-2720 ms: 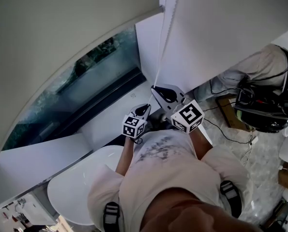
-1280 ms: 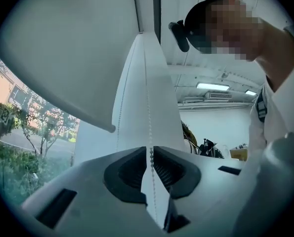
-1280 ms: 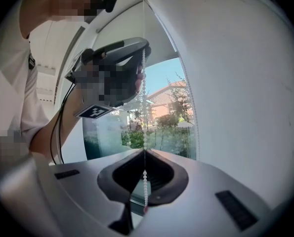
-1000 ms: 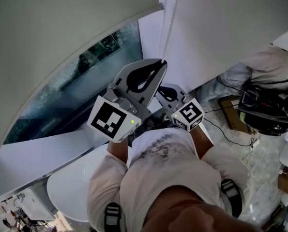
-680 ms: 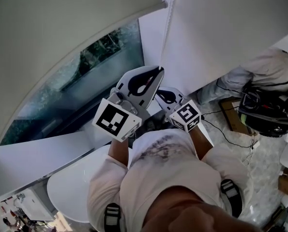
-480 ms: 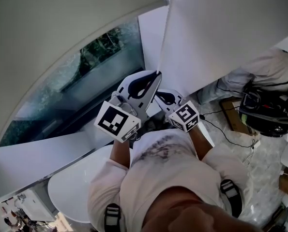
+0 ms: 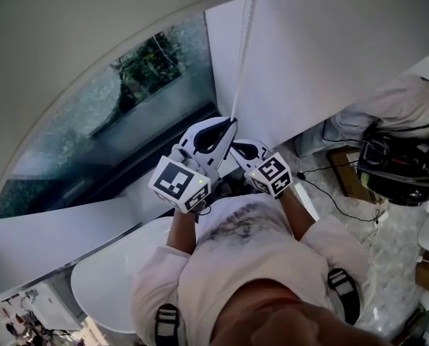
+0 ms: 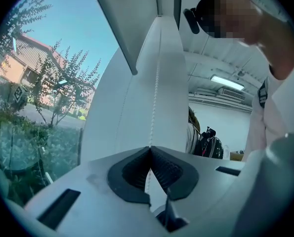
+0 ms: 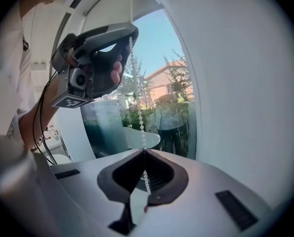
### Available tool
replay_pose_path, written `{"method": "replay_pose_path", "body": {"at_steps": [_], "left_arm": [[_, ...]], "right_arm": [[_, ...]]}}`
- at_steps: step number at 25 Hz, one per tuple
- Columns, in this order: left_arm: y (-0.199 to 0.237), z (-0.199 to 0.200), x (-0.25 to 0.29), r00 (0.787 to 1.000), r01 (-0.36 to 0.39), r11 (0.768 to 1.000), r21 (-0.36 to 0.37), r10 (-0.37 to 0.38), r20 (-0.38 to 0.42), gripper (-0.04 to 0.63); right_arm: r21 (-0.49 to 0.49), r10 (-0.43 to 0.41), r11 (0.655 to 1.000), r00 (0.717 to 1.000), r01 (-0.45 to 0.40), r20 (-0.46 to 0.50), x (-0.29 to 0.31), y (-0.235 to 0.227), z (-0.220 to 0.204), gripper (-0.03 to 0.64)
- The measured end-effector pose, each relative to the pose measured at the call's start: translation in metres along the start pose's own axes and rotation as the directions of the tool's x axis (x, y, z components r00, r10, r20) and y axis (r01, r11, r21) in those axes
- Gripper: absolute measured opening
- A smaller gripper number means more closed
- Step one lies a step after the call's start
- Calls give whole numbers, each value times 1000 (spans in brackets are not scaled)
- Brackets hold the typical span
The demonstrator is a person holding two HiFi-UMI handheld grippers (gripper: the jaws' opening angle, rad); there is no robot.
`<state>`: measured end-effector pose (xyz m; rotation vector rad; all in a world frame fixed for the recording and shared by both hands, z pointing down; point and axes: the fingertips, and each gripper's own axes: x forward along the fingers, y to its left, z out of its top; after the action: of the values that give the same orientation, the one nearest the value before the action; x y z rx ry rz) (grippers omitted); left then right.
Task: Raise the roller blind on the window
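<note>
Left gripper (image 7: 231, 124) and right gripper (image 7: 233, 147) both clamp tight on the bead chain (image 7: 241, 63), left one higher up, right beside the window (image 7: 127, 99).

Grippers: two, the left gripper (image 7: 233, 123) and the right gripper (image 7: 232, 145). Marker cube (image 7: 179, 184): one on each gripper, two in all. Bead chain (image 7: 243, 56): one strand clear in the head view. Roller blind (image 7: 70, 27): one. Window (image 7: 135, 92): one pane. Round white table (image 7: 102, 283): one. Second person (image 7: 387, 99), at the right edge: one.
</note>
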<state>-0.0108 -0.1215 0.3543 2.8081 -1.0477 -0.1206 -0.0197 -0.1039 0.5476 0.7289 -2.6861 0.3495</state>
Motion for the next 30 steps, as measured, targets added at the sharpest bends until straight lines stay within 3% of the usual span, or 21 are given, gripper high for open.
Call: {"method": "replay_pose_path", "body": {"at_steps": [30], "left_arm": [[-2,-86,-5,992,-11,993,-121,-5,-130,8]], "right_arm": [[80,0,997,985,14,-171,13,-7,-84,61]]}}
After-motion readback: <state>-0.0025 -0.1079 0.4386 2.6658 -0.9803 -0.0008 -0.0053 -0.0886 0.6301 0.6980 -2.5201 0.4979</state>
